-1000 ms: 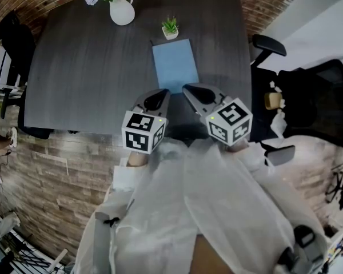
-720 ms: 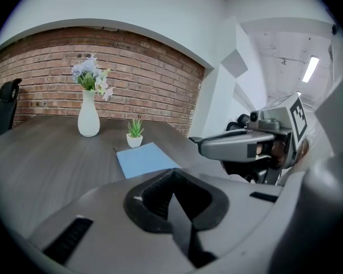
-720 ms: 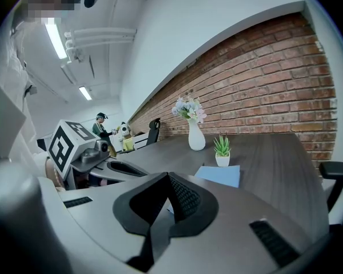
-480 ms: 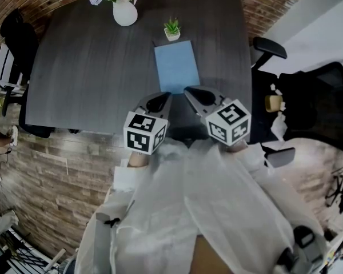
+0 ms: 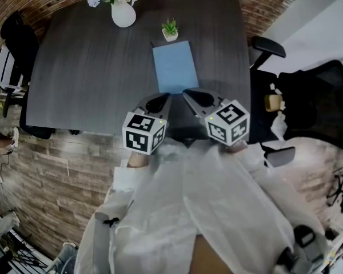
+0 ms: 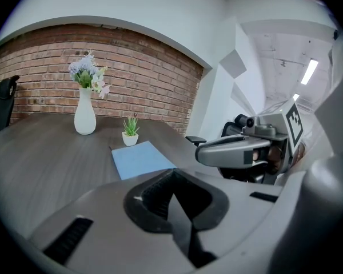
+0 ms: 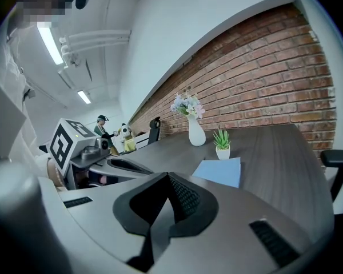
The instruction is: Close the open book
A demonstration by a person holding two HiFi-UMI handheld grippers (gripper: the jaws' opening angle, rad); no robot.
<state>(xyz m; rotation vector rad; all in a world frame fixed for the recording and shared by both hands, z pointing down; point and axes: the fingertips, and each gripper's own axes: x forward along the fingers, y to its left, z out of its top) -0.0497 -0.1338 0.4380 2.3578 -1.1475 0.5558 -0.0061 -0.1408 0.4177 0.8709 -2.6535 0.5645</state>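
Note:
A light blue book point(image 5: 175, 66) lies flat and closed on the dark table point(image 5: 86, 67), its cover up; it also shows in the left gripper view point(image 6: 140, 158) and the right gripper view point(image 7: 220, 170). My left gripper point(image 5: 155, 97) hovers over the table's near edge, just short of the book, shut with nothing in it. My right gripper point(image 5: 192, 93) hangs beside it at the book's near end, also shut and empty. Both point toward the book from my side.
A white vase of flowers point(image 5: 122, 7) and a small potted plant point(image 5: 170, 29) stand beyond the book. Black office chairs stand at the left point(image 5: 14, 33) and right point(image 5: 308, 101) of the table. A brick wall point(image 6: 131, 67) lies behind.

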